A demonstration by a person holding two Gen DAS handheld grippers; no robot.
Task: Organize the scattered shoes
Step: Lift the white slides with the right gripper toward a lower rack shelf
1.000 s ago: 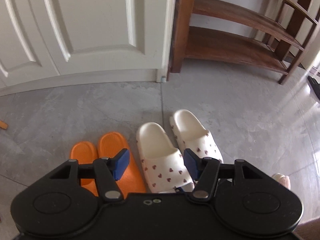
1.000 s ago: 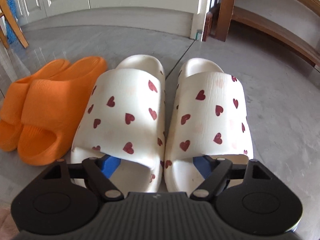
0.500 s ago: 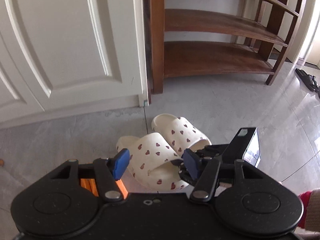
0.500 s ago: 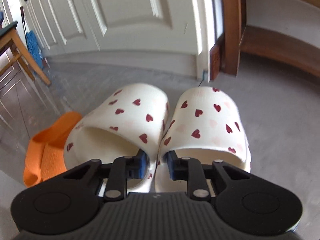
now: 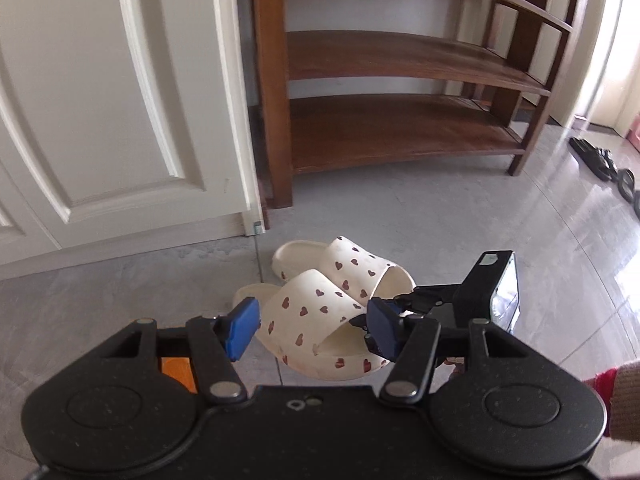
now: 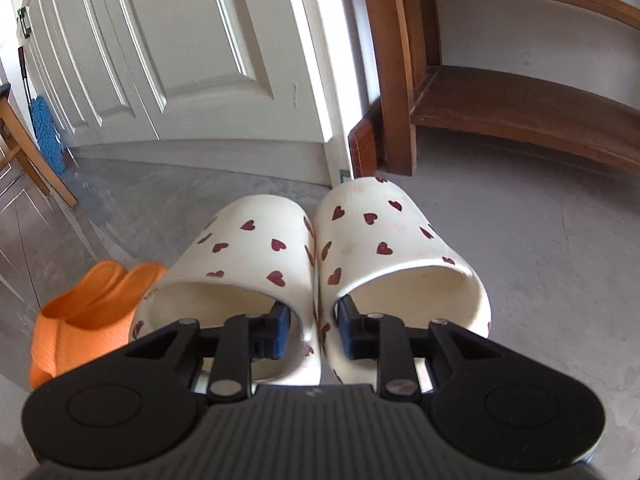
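Left to right in an entrance hall: a white panelled door (image 5: 120,100) fills the left wrist view from 9 to 12 o'clock, and a dark wooden shoe rack (image 5: 400,128) with bare shelves stands just beside it at 1 o'clock

On the grey tiled floor (image 5: 440,216) the left gripper (image 5: 312,330) hovers at 6 o'clock with its blue pads (image 5: 242,328) wide apart and nothing between them; a strip of the orange slippers (image 5: 176,368) shows under its left finger

Past it, at the centre of the view, the cream heart-print slippers (image 5: 320,308) lie side by side with toes toward the door's corner, near the foot of the rack but not on it

The right gripper (image 5: 440,304) reaches in from 3 o'clock to their heel ends, and a red and beige sleeve (image 5: 624,396) shows at 4 o'clock; black sandals (image 5: 592,156) lie well apart by the far doorway at 2 o'clock

In the right wrist view, a blue mop head (image 6: 46,132) hangs at 9 o'clock and the orange slippers (image 6: 80,312) sit at 8 o'clock, just beside the heart-print slippers (image 6: 256,248)

The right gripper (image 6: 314,330) has one finger inside each slipper, clamped on the two touching inner walls; its jaws are opening slightly, the walls between the pads

Whether the pair is clear of the floor cannot be told
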